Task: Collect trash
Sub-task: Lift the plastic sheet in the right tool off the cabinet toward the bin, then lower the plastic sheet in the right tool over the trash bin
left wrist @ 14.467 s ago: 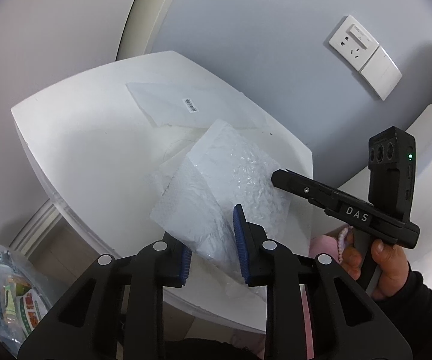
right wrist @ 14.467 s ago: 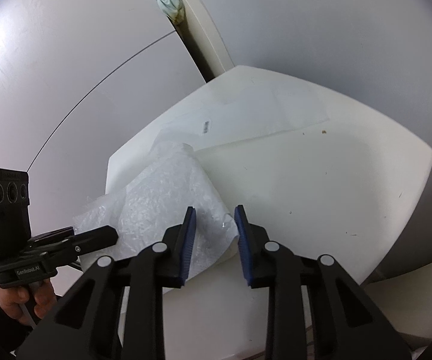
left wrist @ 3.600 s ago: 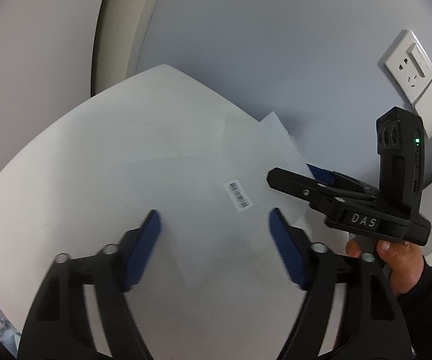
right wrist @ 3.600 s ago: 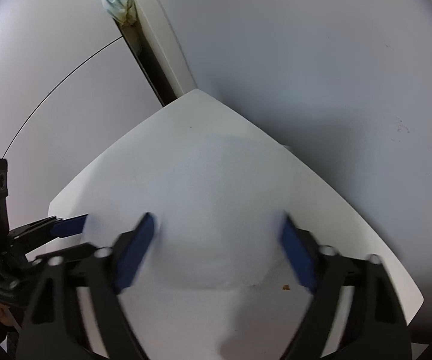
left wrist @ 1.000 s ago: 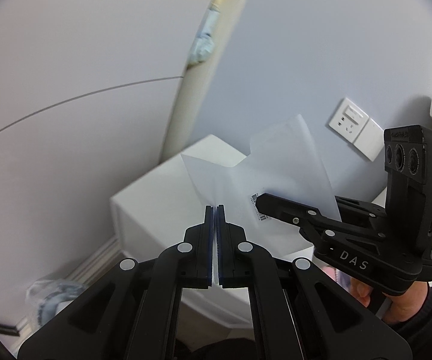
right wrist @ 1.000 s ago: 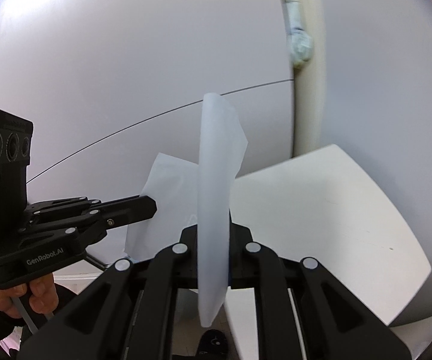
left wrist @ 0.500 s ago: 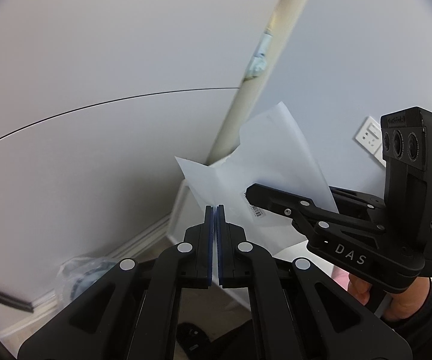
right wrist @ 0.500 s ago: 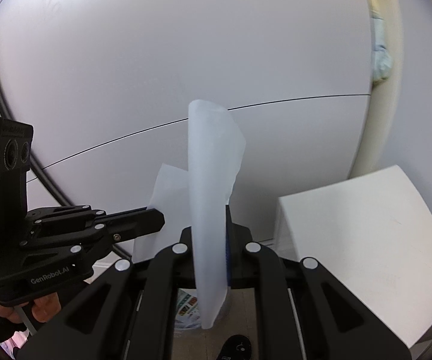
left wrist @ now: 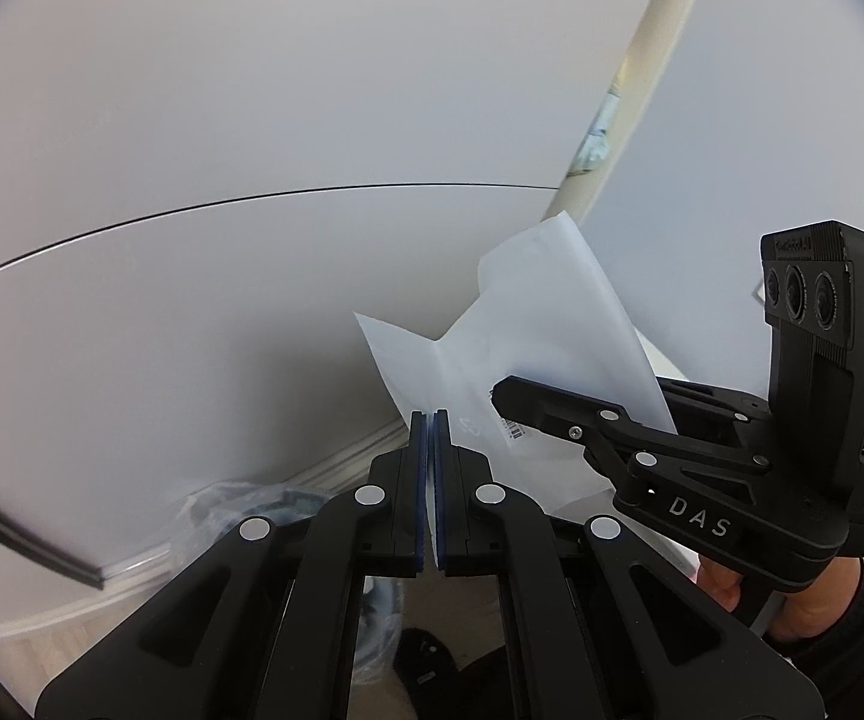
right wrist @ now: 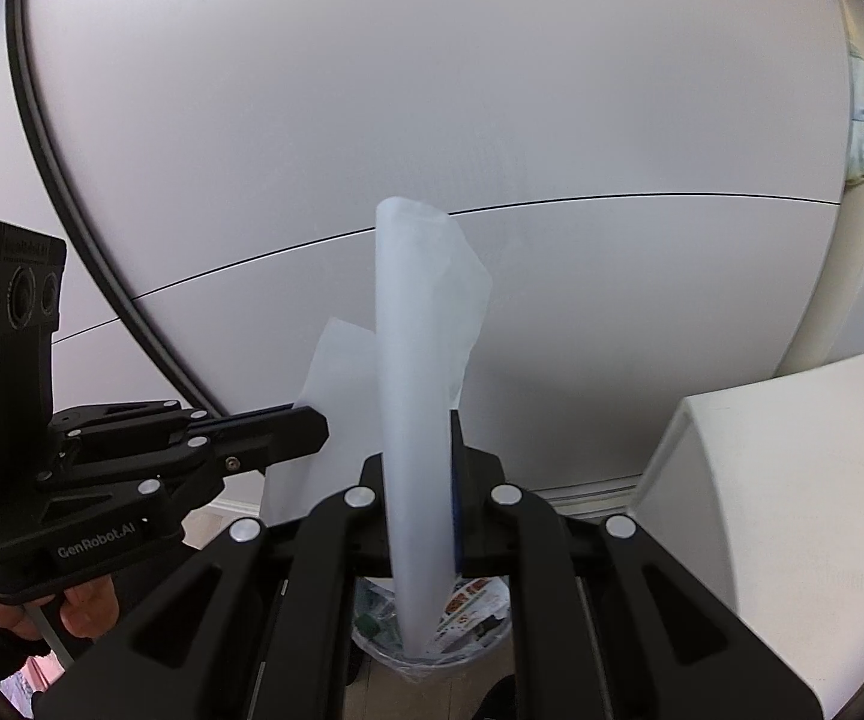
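Observation:
A translucent white plastic sheet point(left wrist: 552, 348) with a small barcode label hangs in the air between both grippers. My left gripper point(left wrist: 429, 420) is shut on its left edge. My right gripper point(right wrist: 426, 420) is shut on its other edge, where the sheet point(right wrist: 420, 360) stands up folded between the fingers. The right gripper point(left wrist: 501, 396) also shows in the left wrist view, the left gripper point(right wrist: 312, 420) in the right wrist view. A trash bin point(right wrist: 468, 606) lined with a clear bag and holding printed wrappers sits on the floor directly below the right gripper.
A white table point(right wrist: 792, 480) stands at the right, against the wall. A light grey cabinet front point(right wrist: 432, 120) with a dark seam fills the background. The bin's bag point(left wrist: 234, 498) shows low left in the left wrist view. The floor is light wood.
Both grippers have carried the sheet further left, away from the table. The trash bin has come into view below the right gripper.

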A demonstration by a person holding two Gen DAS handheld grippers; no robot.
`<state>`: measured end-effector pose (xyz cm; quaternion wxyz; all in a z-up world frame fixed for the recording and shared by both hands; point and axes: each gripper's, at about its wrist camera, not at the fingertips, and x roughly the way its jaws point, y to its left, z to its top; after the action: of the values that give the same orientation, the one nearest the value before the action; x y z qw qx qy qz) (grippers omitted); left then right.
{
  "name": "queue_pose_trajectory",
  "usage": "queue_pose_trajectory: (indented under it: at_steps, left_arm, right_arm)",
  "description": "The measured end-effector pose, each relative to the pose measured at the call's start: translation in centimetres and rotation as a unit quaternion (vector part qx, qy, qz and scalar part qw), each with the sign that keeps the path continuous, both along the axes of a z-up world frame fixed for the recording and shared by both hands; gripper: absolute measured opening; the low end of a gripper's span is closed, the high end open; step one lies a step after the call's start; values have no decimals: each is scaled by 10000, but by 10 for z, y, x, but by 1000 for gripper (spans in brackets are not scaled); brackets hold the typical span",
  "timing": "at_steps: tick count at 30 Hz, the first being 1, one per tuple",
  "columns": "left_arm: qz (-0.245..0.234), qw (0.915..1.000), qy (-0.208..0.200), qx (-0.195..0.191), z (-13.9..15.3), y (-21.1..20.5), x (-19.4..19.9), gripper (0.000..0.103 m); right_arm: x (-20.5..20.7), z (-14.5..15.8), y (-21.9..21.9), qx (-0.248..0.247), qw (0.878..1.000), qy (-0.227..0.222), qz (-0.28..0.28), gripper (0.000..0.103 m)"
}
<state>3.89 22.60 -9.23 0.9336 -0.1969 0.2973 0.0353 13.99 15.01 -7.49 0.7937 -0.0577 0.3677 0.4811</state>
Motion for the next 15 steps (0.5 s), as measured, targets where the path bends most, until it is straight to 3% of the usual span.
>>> queue_pose_trajectory:
  at_steps: [10,15]
  left_arm:
    - [303,9992,201,-133,-31,26,-30,1]
    - [444,9981,344,-256,-52,38,-39,1]
  right_arm:
    - [5,-26,32,-89,9994,199,281,10]
    - [-8,-58,53,-258,9981,405,383,10]
